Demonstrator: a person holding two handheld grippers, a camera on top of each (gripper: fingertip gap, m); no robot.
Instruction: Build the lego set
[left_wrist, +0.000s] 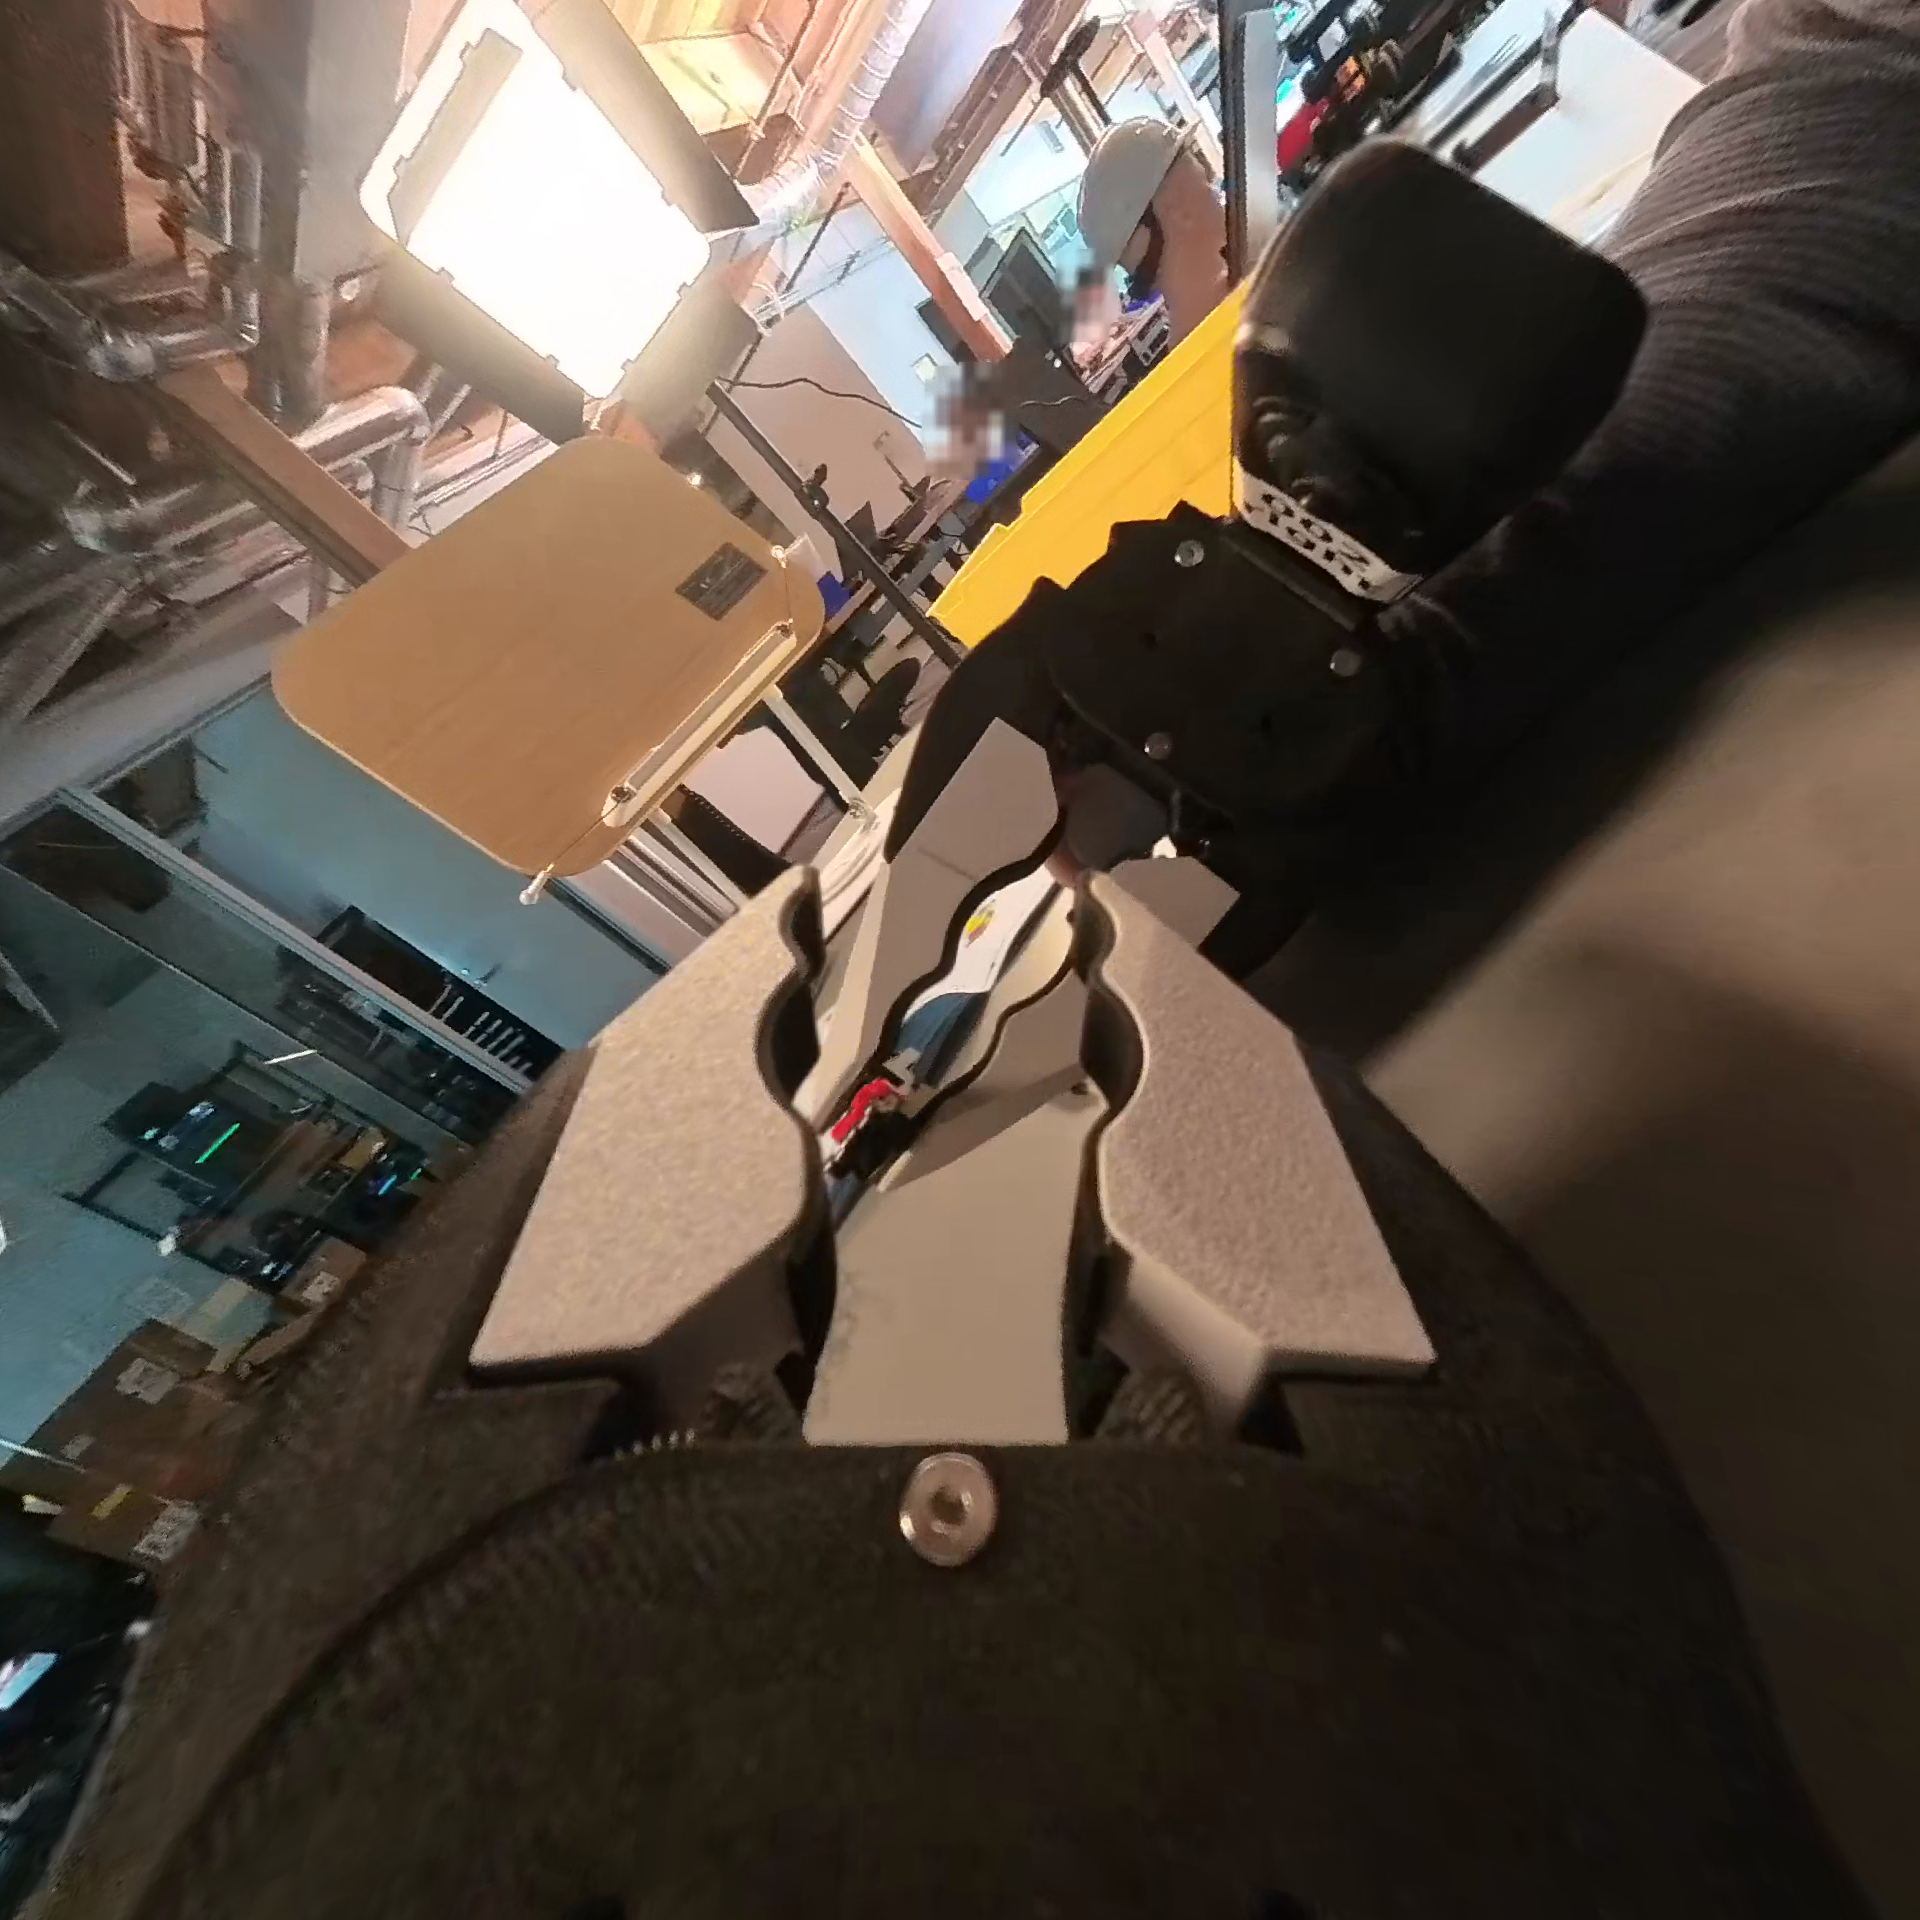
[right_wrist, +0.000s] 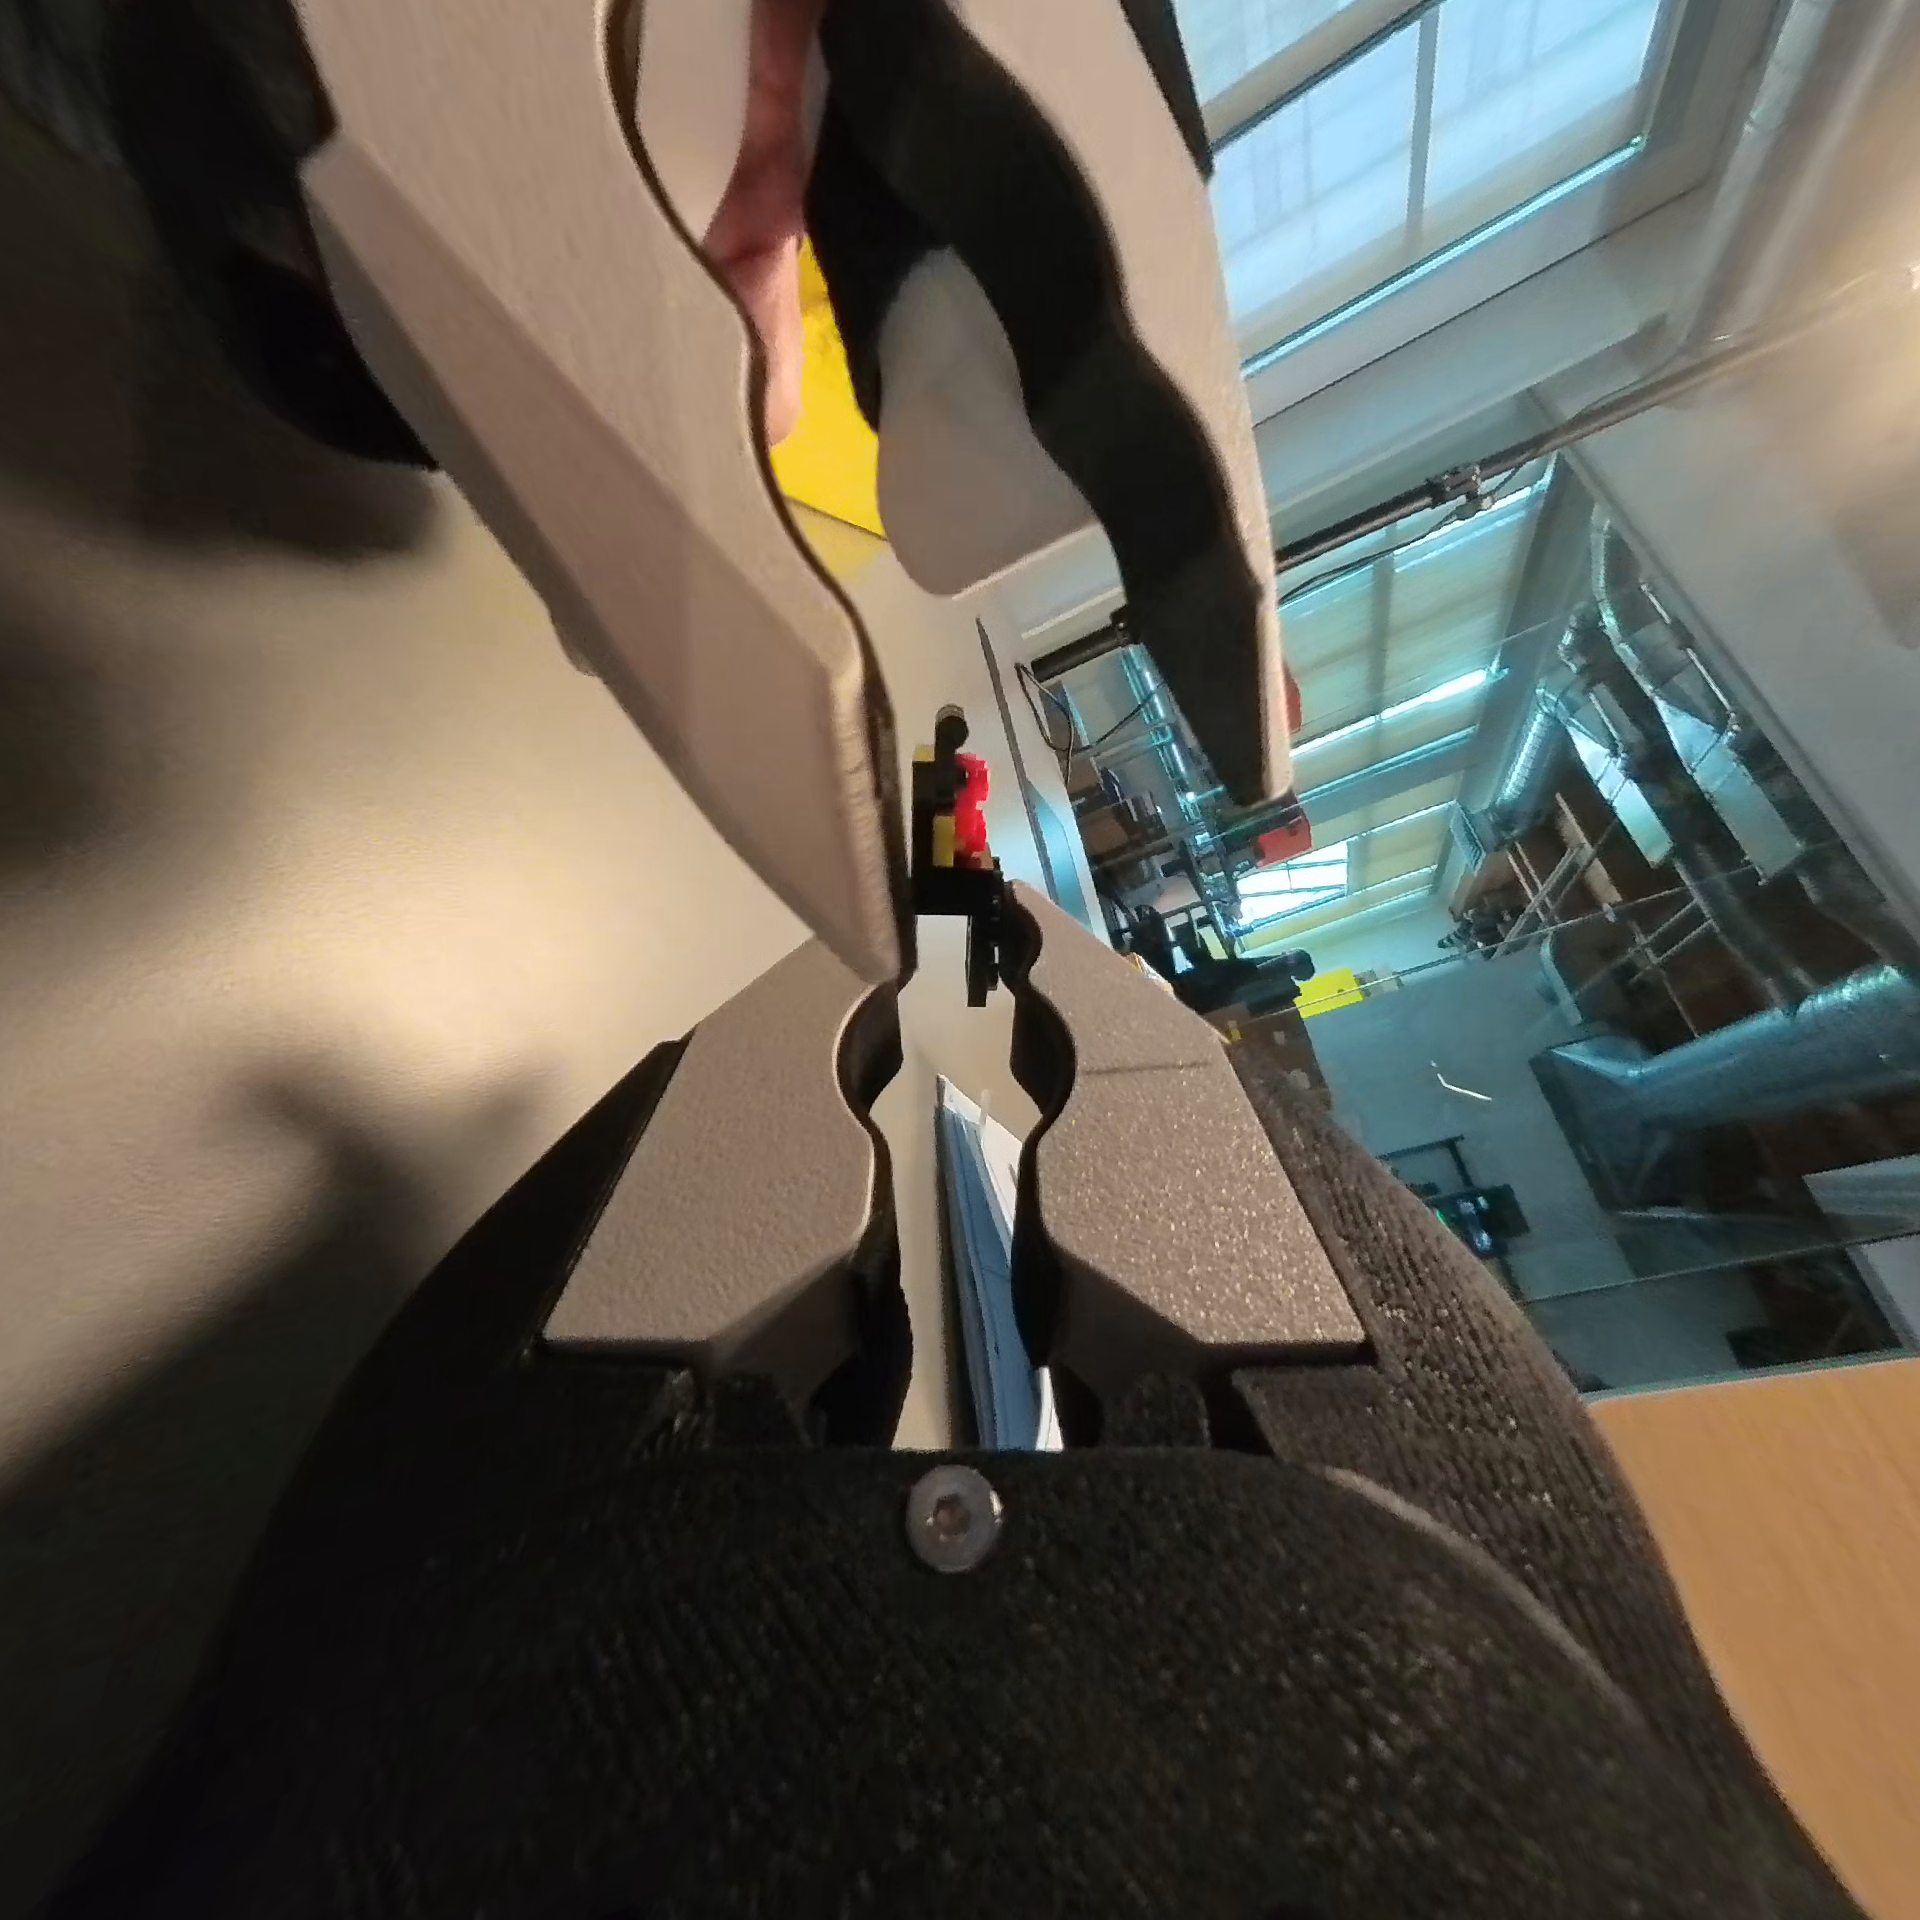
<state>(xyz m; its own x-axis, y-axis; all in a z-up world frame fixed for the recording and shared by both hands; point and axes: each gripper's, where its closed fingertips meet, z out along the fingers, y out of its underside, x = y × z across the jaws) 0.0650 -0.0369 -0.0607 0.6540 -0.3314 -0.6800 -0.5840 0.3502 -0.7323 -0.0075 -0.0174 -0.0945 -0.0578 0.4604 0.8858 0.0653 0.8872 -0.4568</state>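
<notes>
A small lego assembly (right_wrist: 951, 831) of black, yellow and red pieces sits at my right gripper's (right_wrist: 951, 945) tips. The right jaws stand close together, with the assembly's black plate between the fingertips. My left gripper (right_wrist: 1070, 862) faces the right one from above. Its jaws are wide apart, and one grey finger (right_wrist: 727, 623) touches the assembly's side. In the left wrist view my left gripper (left_wrist: 945, 888) is open. The right gripper's (left_wrist: 914, 1049) fingers reach into its gap, with the assembly (left_wrist: 868, 1112) at their end. A gloved hand holds the right gripper.
A pale table (right_wrist: 416, 831) lies under both grippers. A printed booklet (right_wrist: 982, 1247) lies on it, also seen between the left fingers (left_wrist: 982, 930). A yellow bin (left_wrist: 1122, 499) stands behind. A wooden chair seat (left_wrist: 540, 655), a light panel (left_wrist: 551, 208) and a person (left_wrist: 1143, 208) are farther off. The left gripper's tips are roughly 8 centimeters from the right gripper's.
</notes>
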